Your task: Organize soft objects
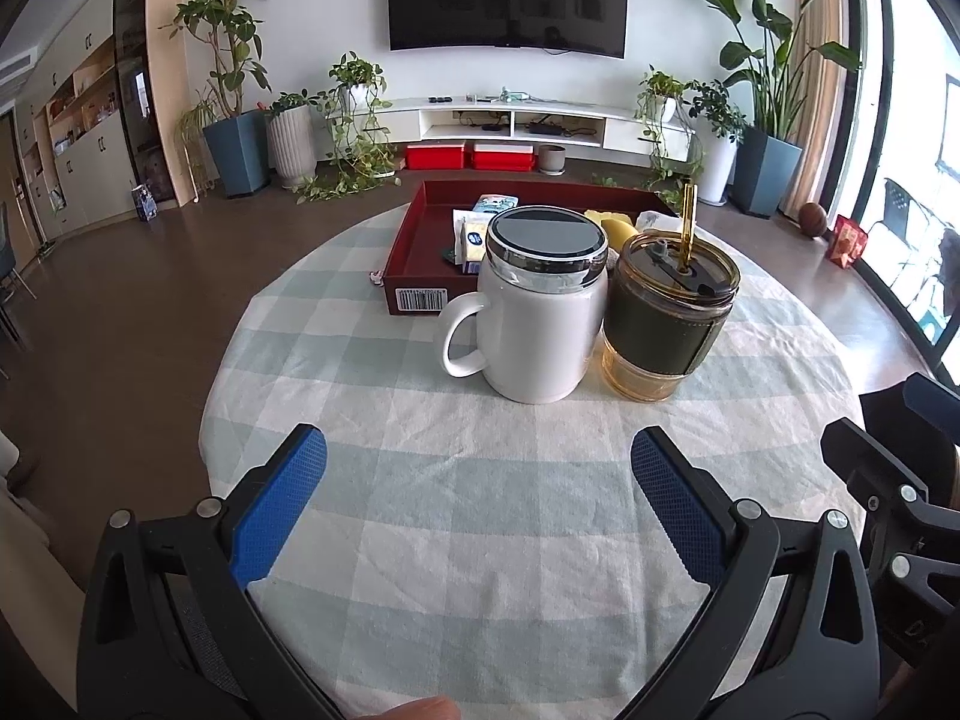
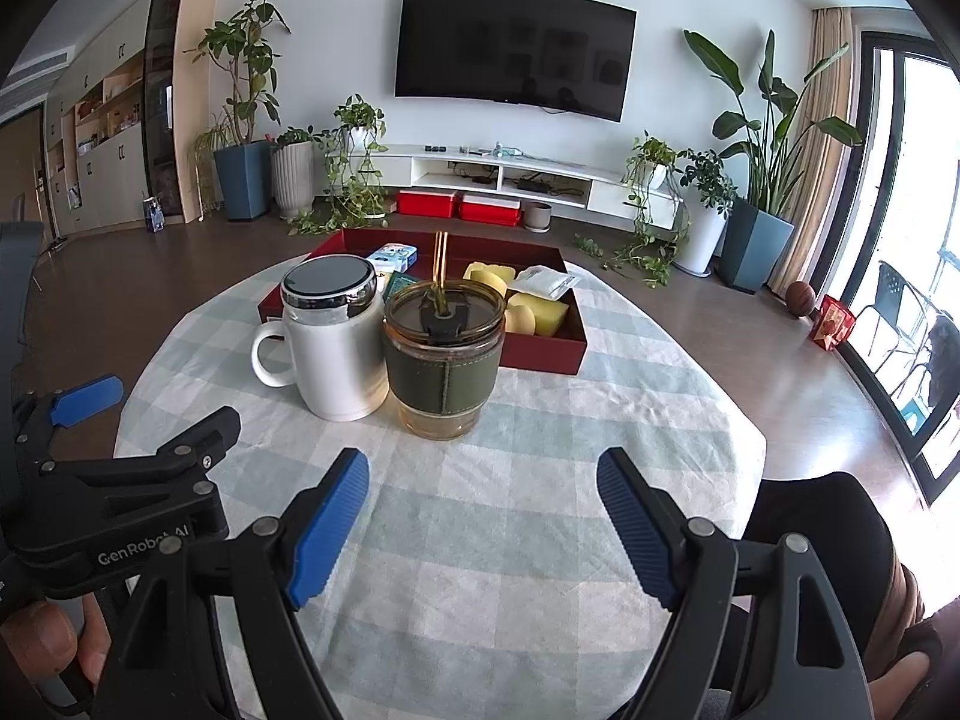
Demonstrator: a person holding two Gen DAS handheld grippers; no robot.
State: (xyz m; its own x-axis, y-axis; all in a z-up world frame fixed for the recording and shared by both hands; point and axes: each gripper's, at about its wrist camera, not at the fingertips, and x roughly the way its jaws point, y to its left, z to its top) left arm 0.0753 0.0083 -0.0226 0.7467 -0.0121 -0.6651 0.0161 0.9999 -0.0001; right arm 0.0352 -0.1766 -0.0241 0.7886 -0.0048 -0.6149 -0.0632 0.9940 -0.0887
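The left gripper (image 1: 479,462) hovers over the near part of a round table (image 1: 420,540) covered in a pale green and white checked cloth, its blue-padded jaws spread wide with nothing between them. The right gripper (image 2: 483,483) sits just beside it, jaws likewise wide apart and empty; from the right wrist view the left gripper's black frame shows at the left edge. Directly ahead of both stand two drink vessels side by side and touching or nearly so: a white mug (image 1: 534,330) with a handle on its left and a chrome-rimmed dark lid, and an amber glass tumbler (image 1: 666,324) with a dark green sleeve, a lid and a gold straw. They stand between the grippers and the dark red tray (image 2: 540,354) at the far side of the table. The soft things lie in that tray: yellow sponges (image 2: 534,312) toward its right end, a white packet (image 2: 549,282) resting behind them, and a light blue tissue pack (image 2: 393,257) toward the left behind the mug. From the left wrist view the mug hides much of the tray's contents. Beyond the table, a wall-mounted television (image 2: 513,60), a low white cabinet (image 2: 510,177), two red boxes (image 2: 459,205) on the floor and several potted plants line the far wall.
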